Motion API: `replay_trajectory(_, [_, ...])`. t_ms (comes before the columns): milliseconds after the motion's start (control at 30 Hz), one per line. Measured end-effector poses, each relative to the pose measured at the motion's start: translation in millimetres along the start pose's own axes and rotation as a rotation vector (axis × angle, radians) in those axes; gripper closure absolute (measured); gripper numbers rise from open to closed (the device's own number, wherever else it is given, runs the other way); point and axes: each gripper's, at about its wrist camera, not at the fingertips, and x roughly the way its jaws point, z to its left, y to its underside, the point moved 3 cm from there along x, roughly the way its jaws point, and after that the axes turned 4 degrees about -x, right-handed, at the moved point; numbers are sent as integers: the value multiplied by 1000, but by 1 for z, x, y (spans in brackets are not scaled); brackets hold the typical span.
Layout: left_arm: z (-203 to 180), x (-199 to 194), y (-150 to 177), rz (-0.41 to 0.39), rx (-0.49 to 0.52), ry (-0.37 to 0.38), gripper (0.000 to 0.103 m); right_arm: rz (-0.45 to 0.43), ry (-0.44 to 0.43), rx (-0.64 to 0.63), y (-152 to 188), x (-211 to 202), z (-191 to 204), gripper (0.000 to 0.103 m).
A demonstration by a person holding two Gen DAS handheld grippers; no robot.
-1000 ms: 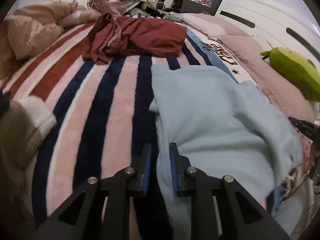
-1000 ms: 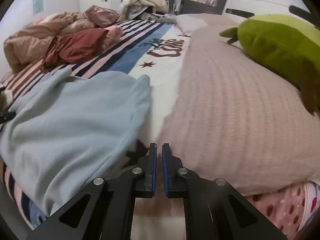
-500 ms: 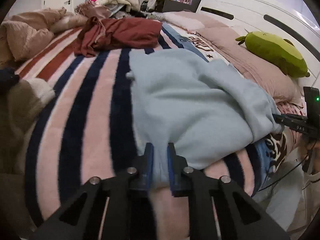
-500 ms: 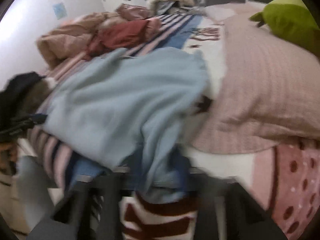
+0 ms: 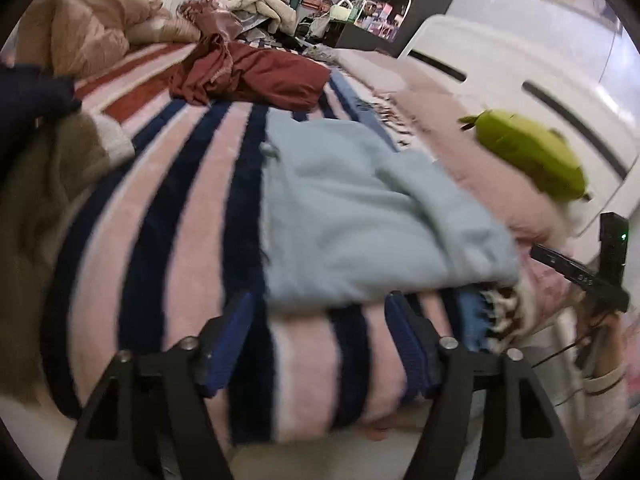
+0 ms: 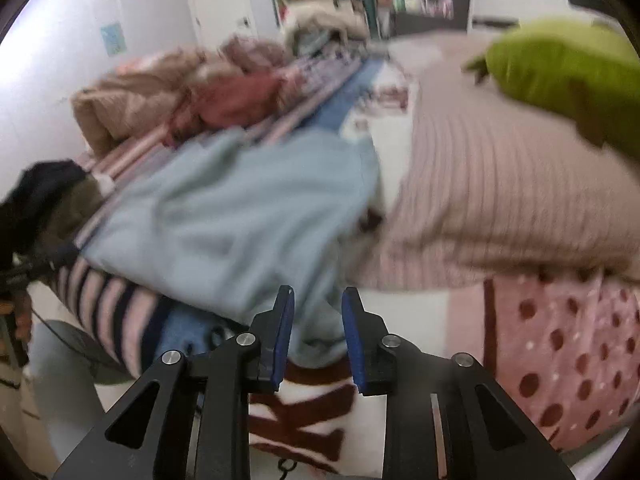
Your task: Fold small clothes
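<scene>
Left wrist view: the left gripper [image 5: 320, 312] has its jaws spread wide at the near edge of the bed, holding nothing.
Light blue garment [image 5: 360, 216]: lies loosely heaped on the striped blanket [image 5: 192, 208], its near hem just beyond the left gripper's fingertips [image 5: 240, 312].
Right wrist view: the right gripper [image 6: 316, 312] is parted to a middling gap with nothing clamped; a hanging fold of the garment [image 6: 236, 220] drops over the bed edge just ahead of its fingers, and blur hides whether they touch.
Maroon garment [image 5: 260, 76]: crumpled further up the blanket, well apart from the blue one.
Pink ribbed pillow [image 6: 500, 184]: just beside the blue garment on its right, its edge meeting the cloth.
Green plush toy [image 5: 532, 156]: resting on that pillow near the white headboard [image 5: 500, 64].
Tan bedding [image 5: 80, 32]: piled at the far left corner.
Brown and dark clothes [image 5: 48, 168]: bunched along the blanket's left side.
Other gripper [image 5: 588, 276]: seen at the right edge of the left view, past the garment's corner.
Polka-dot sheet [image 6: 560, 340]: hangs below the pillow.
</scene>
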Motion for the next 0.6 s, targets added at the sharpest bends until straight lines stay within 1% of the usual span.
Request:
replay_trajectory(100, [-5, 5, 8, -3, -76, 93, 35, -87, -87, -2, -12, -14, 24, 83])
replay_trajectory(167, [-6, 16, 11, -5, -147, 150, 31, -109, -152, -27, -19, -8, 47, 84])
replay_trajectory(200, [-7, 23, 12, -4, -179, 174, 31, -110, -168, -43, -21, -4, 58, 95])
replay_trajectory(233, [-8, 31, 11, -9, -207, 195, 31, -105, -183, -63, -23, 5, 71, 99])
replay_trajectory(367, [-1, 52, 1, -79, -299, 207, 31, -63, -259, -93, -29, 43, 104, 100])
replay_trajectory(467, [6, 62, -11, -120, -363, 225, 31, 0, -292, -95, -29, 73, 114, 100])
replay_trajectory(500, [6, 65, -15, -130, -367, 219, 33, 30, -298, -92, -27, 84, 115, 100])
replay_trajectory(533, [7, 66, -18, -138, -370, 210, 42, 52, -296, -93, -24, 91, 116, 100])
replay_trajectory(567, [8, 69, -22, -143, -374, 201, 48, 75, -288, -95, -21, 98, 117, 100])
replay_trajectory(600, [9, 74, -26, -147, -384, 199, 60, 102, -277, -96, -16, 107, 117, 100])
